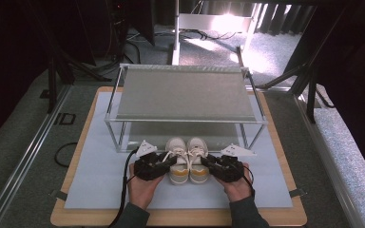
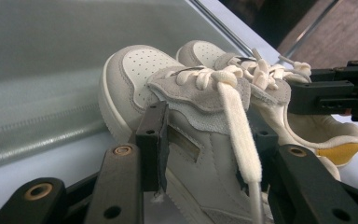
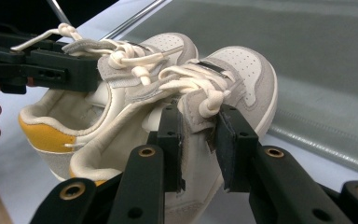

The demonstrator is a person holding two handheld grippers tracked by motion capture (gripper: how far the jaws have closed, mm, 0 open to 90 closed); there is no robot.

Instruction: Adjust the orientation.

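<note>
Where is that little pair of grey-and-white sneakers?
In the high view, the small grey-and-white sneakers sit mid-table before the metal two-tier rack, between both grippers.

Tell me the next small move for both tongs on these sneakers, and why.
Probably lift both together, straight up. The left tongs pinch the left sneaker at its side and the right tongs the right sneaker at its lace flap. The pair sits just before the shelf rack.

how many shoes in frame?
2. Both small white-and-grey lace-up sneakers with yellow heels sit side by side before the metal rack: left sneaker in the left tongs, right sneaker in the right tongs.
</note>
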